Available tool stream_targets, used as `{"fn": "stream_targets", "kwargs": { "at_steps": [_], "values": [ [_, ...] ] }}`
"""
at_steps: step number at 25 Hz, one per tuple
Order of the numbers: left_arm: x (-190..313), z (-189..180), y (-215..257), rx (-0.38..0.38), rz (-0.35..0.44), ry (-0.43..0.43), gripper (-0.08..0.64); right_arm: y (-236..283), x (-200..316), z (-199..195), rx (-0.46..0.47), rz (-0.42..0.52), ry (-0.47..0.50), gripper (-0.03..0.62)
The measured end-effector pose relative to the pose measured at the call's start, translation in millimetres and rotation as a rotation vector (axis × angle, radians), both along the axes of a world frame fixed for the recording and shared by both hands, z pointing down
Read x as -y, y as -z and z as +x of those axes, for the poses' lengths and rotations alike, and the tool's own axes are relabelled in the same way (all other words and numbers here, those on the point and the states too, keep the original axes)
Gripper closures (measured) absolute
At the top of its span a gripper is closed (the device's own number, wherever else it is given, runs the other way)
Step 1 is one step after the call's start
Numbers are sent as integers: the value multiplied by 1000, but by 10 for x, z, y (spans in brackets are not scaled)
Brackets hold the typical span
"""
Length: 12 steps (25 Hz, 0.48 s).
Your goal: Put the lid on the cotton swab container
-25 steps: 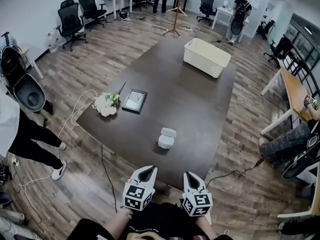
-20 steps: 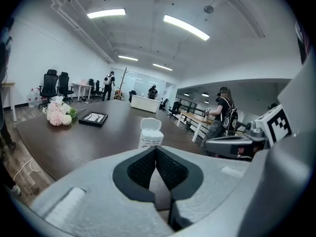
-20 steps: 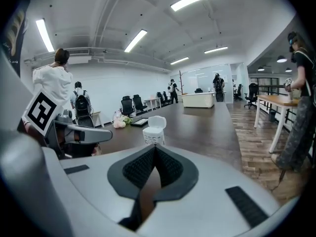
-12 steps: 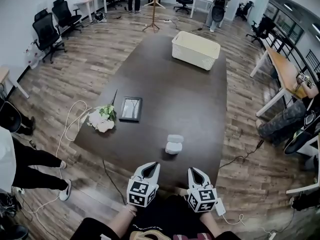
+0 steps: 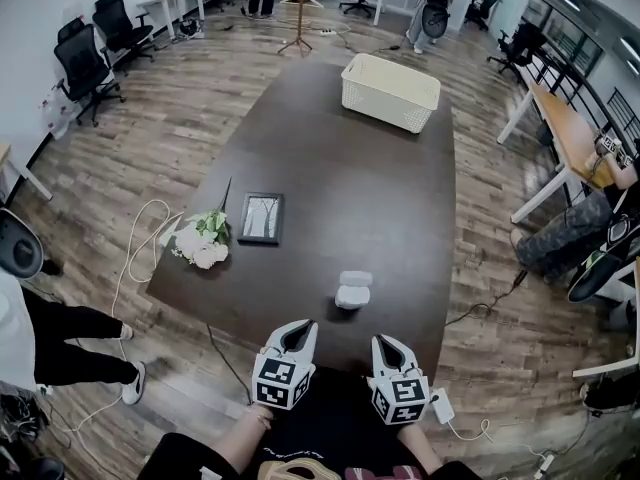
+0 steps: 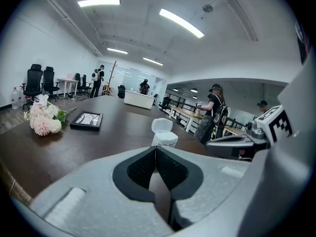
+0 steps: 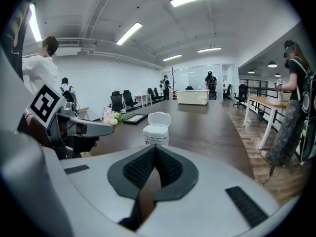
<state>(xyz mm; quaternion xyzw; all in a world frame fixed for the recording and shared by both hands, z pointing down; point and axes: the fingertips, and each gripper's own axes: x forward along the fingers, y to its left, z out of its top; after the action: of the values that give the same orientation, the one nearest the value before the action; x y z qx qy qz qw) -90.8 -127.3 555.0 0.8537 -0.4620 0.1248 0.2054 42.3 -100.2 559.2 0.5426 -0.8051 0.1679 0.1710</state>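
White plastic cotton swab container [image 5: 352, 297], 1 item, standing on the dark bench [image 5: 340, 178] just ahead of both sets of jaws, roughly between their lines of aim, touched by neither.

Lid [image 5: 355, 279]: white, flipped up, standing at the container's far edge, away from the jaws. It looks hinged there, though the joint is too small to confirm.

Left gripper [image 5: 297, 325]: jaws closed pad to pad, nothing between them.

Right gripper [image 5: 385, 341]: jaws likewise closed and empty.

Handling, as judged: small, thin-walled and light, so likely to skid or tip on the smooth bench if pushed from 1 side only. The plastic looks stiff but smooth, hence slippery under the pads. The lid looks thin and probably springy at its joint.

Suggested hold: 1 set of jaws across the lower body, on its 2 side walls, to steady it. The other set presses the lid's top edge down toward the near rim until it seats.

Also ahead, left of the jaws: flowers [image 5: 200, 240], picture frame [image 5: 262, 217]. Far beyond: white basket [image 5: 390, 90].
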Motion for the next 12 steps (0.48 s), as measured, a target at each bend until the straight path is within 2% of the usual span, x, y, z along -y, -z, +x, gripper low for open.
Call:
{"fn": "stream_targets", "kwargs": {
  "at_steps": [5, 12],
  "values": [
    [93, 33, -30, 2, -15, -3, 552, -17, 170, 129, 18, -11, -27, 584],
    [277, 97, -18, -14, -39, -21, 551, 59, 402, 180, 28, -13, -17, 584]
  ]
}}
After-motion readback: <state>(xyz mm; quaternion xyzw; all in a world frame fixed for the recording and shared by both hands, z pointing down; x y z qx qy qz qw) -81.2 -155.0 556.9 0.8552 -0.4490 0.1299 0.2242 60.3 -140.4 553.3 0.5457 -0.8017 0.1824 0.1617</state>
